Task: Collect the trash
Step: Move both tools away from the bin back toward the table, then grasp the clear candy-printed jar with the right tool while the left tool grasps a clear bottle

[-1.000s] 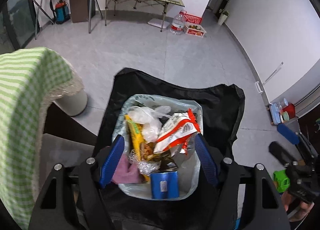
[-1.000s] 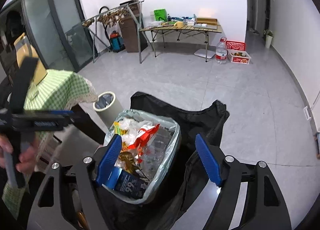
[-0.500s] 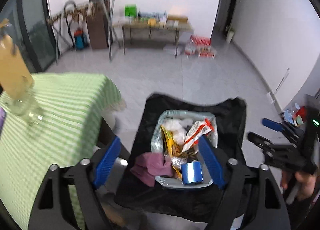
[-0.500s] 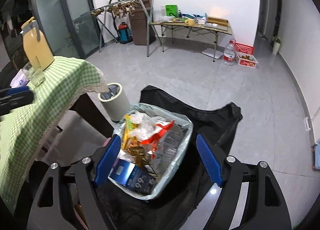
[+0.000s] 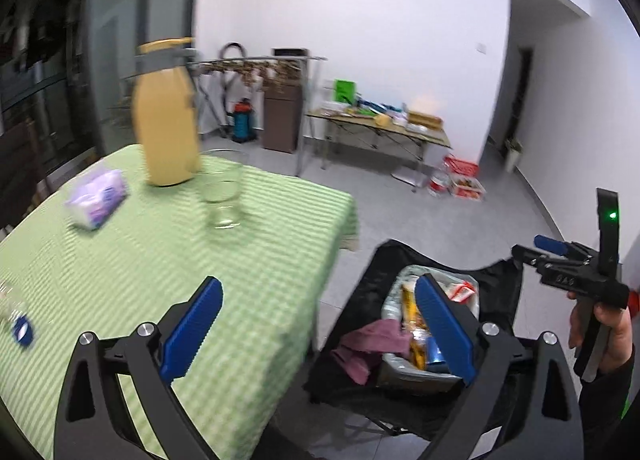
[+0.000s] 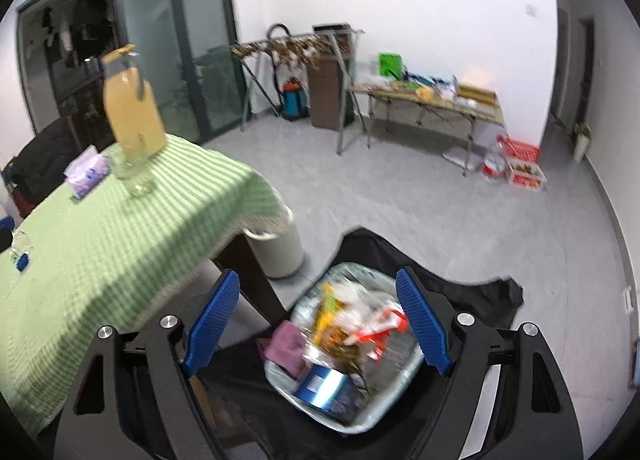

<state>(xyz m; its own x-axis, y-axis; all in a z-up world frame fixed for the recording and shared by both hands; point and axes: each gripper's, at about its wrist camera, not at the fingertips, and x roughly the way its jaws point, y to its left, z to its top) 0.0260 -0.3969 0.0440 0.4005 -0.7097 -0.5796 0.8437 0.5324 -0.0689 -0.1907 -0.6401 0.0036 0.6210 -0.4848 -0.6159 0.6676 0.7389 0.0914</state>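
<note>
1. In the left wrist view, the left gripper (image 5: 316, 330) sits at the bottom of the frame. Its blue jaws have just been opening and now stand spread wide, with nothing between them.
2. Lower right of the middle in that view is the trash bag (image 5: 460, 284), a pale bag full of wrappers. It sits inside a black holder (image 5: 360, 300) on the floor.
3. A pink cloth (image 5: 372, 344) hangs over the near edge of the bag, and a blue can (image 5: 434, 352) peeks out behind the right jaw.
4. Only this view shows the right gripper (image 5: 536, 246) from the side, at the right edge, held in a hand (image 5: 608, 336).
5. The green checked table (image 5: 120, 268) fills the left. On it stand a yellow bottle (image 5: 168, 128), a glass (image 5: 222, 200) and a purple tissue pack (image 5: 98, 200). All are blurry.
6. In the right wrist view, the right gripper (image 6: 318, 324) has its jaws spread too, and they pinch nothing.
7. Here the trash bag (image 6: 384, 408) lies at the bottom middle, so the blue can (image 6: 326, 386) shows whole.
8. Only this view shows a white bin (image 6: 280, 248) on the floor by the table corner.
</note>
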